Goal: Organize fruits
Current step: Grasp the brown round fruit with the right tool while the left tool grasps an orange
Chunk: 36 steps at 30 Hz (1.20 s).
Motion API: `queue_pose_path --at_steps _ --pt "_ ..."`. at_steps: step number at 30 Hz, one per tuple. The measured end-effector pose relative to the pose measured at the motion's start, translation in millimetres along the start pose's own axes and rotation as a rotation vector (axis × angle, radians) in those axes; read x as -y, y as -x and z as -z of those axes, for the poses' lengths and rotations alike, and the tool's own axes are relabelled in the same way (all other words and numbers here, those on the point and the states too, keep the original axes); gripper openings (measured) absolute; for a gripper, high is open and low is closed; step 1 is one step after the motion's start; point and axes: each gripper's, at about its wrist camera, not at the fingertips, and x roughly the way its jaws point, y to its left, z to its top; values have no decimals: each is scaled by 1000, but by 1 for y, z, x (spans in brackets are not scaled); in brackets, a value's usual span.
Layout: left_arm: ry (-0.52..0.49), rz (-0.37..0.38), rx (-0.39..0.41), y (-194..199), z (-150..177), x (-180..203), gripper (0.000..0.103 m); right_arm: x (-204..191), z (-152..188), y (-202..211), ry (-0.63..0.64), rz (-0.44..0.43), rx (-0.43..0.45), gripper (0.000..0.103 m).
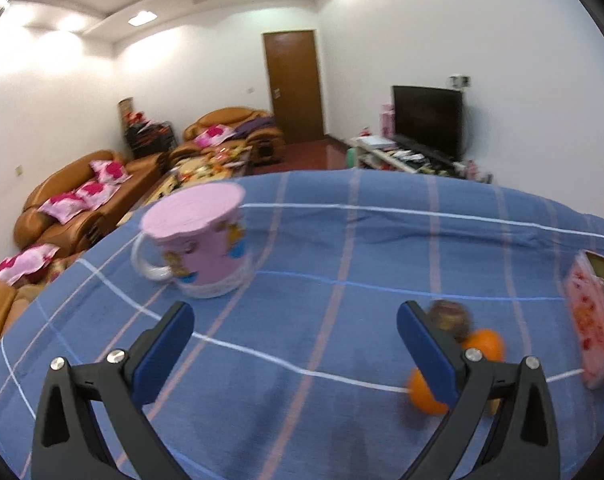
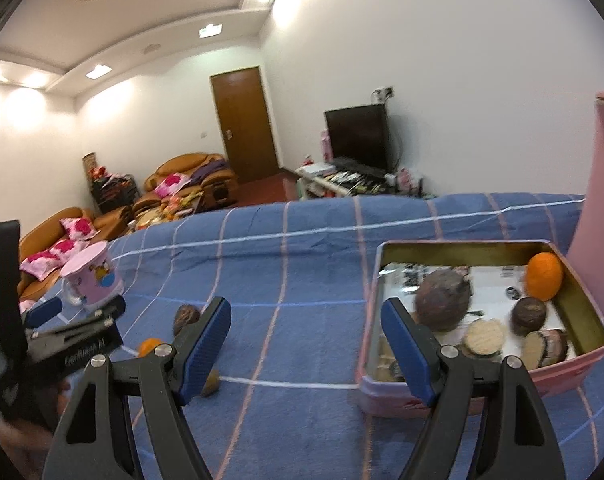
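On the table: a blue checked cloth covers it; a pink tin sits at its right side, a pink cup upside down at its left.
Left gripper: fingers spread wide, nothing between them; it hovers over bare cloth, with the loose fruit just behind its right finger.
Right gripper: also spread and empty, hanging between the loose fruit and the tin.
Loose fruit: two oranges and one dark brown fruit lie clustered on the cloth, left of the tin; the right view shows a further small piece by the left finger, too hidden to name.
Fruit in tin: one orange, two whole dark fruits, and about three cut halves.
Stage: judged partway, since some fruit is packed and a cluster is left outside.
Risk, rolling: the round fruit could roll off if a finger nudges it, because the cloth is wrinkled and the pieces touch one another.
Risk, grip: closing on the orange off-centre would likely squirt it sideways.
Risk, collision: both grippers sit near the same cluster, so reaching together could knock them into each other.
Risk, tin: a low carry could catch its near wall.
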Motion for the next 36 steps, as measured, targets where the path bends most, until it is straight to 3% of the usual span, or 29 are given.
queue_pose_path --at_steps 4,9,13,17,21,22,26,28,32,36 --pt "20 -18 -30 -8 0 -15 103 -17 4 -13 48 -79 -76 79" --pt "10 32 -53 -7 2 -15 103 -40 11 -30 108 -173 -187 79" --pt "-13 29 -56 -6 3 -13 103 -57 18 -42 166 -199 -258 78" --pt "-24 17 -55 -6 2 -10 103 -68 26 -56 206 -197 -345 64" --pt "-27 10 -56 -6 1 -11 103 -73 31 -68 211 -200 -412 56" --pt "-26 9 -55 -6 1 -11 103 -73 32 -70 211 -199 -422 49" --pt "-25 10 -56 -6 1 -11 103 -74 33 -71 208 -197 -427 45" --pt "-24 14 -59 -7 1 -11 103 -72 33 -71 203 -194 -426 31" --pt "-27 67 -63 -5 -1 -11 103 -64 31 -67 159 -203 -414 31" --pt "-48 170 -52 3 -3 -4 103 -47 24 -52 91 -222 -330 31"
